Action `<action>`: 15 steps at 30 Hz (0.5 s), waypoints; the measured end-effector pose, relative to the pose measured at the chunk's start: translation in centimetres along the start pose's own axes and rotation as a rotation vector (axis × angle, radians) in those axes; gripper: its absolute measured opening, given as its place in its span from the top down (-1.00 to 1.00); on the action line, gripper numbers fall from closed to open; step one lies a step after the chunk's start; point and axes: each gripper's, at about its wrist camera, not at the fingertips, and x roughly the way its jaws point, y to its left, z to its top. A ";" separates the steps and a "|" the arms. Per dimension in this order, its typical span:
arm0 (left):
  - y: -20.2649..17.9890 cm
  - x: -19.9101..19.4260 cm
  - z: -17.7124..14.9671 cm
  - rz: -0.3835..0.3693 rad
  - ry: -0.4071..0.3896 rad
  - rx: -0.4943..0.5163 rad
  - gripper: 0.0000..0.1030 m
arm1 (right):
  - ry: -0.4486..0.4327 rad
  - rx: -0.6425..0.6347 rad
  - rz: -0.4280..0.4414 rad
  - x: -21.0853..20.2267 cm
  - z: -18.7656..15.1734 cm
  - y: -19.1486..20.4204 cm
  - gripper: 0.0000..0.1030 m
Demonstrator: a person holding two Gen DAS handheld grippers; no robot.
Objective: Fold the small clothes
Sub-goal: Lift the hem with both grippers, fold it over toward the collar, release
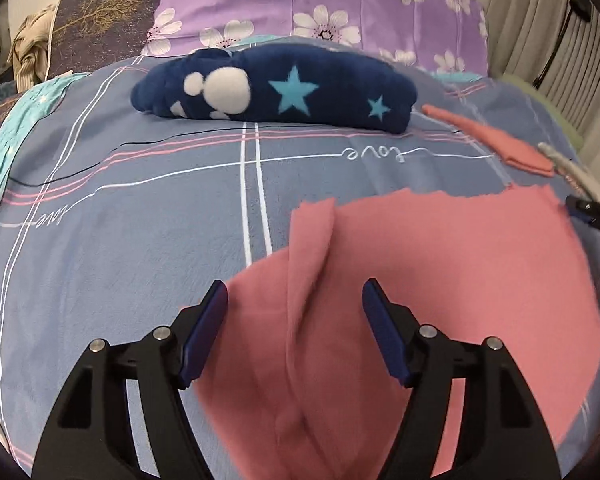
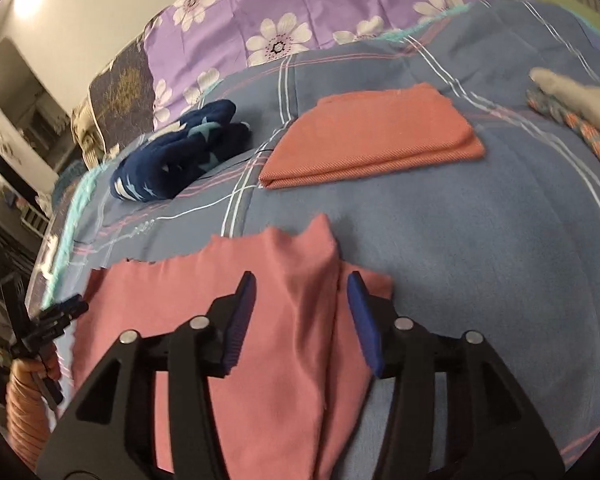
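Note:
A pink cloth (image 1: 440, 280) lies spread on the blue-grey bedspread, with a raised fold along its left side (image 1: 312, 240). My left gripper (image 1: 295, 300) is open just above that fold, one finger on each side. In the right wrist view the same pink cloth (image 2: 180, 312) has a raised corner fold (image 2: 312, 264), and my right gripper (image 2: 301, 292) is open astride it. Neither gripper holds anything. A folded orange-pink cloth (image 2: 374, 136) lies farther back; its edge also shows in the left wrist view (image 1: 496, 140).
A navy plush garment with stars (image 1: 276, 88) lies at the back of the bed; it also shows in the right wrist view (image 2: 176, 160). Purple flowered pillows (image 1: 320, 4) lie behind it. A patterned cloth (image 2: 572, 120) lies at the right. The bedspread (image 1: 120, 220) stretches left.

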 end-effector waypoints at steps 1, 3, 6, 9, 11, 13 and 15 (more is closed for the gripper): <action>-0.2 0.7 0.3 0.009 -0.002 0.010 0.03 | 0.001 -0.009 -0.009 0.3 0.0 0.0 -0.06; 0.0 1.2 1.0 -0.021 0.002 -0.004 0.95 | 0.024 -0.021 -0.032 1.9 0.5 0.1 0.35; 0.4 -1.5 1.6 -0.079 -0.074 -0.065 0.96 | 0.026 -0.017 -0.007 1.9 0.6 0.5 0.93; 0.8 -5.1 1.8 -0.118 -0.155 -0.071 0.95 | -0.096 -0.061 0.050 -1.6 0.6 1.8 0.93; 1.0 -5.4 2.2 -0.056 -0.162 -0.056 0.94 | -0.121 -0.080 0.027 -2.1 1.1 2.3 0.88; 1.3 -3.8 2.1 0.022 -0.115 -0.043 0.55 | -0.083 -0.083 -0.017 -0.4 1.7 2.2 0.22; 1.9 -1.9 1.0 0.056 -0.035 -0.073 0.15 | -0.040 -0.047 -0.097 1.0 1.4 1.5 0.10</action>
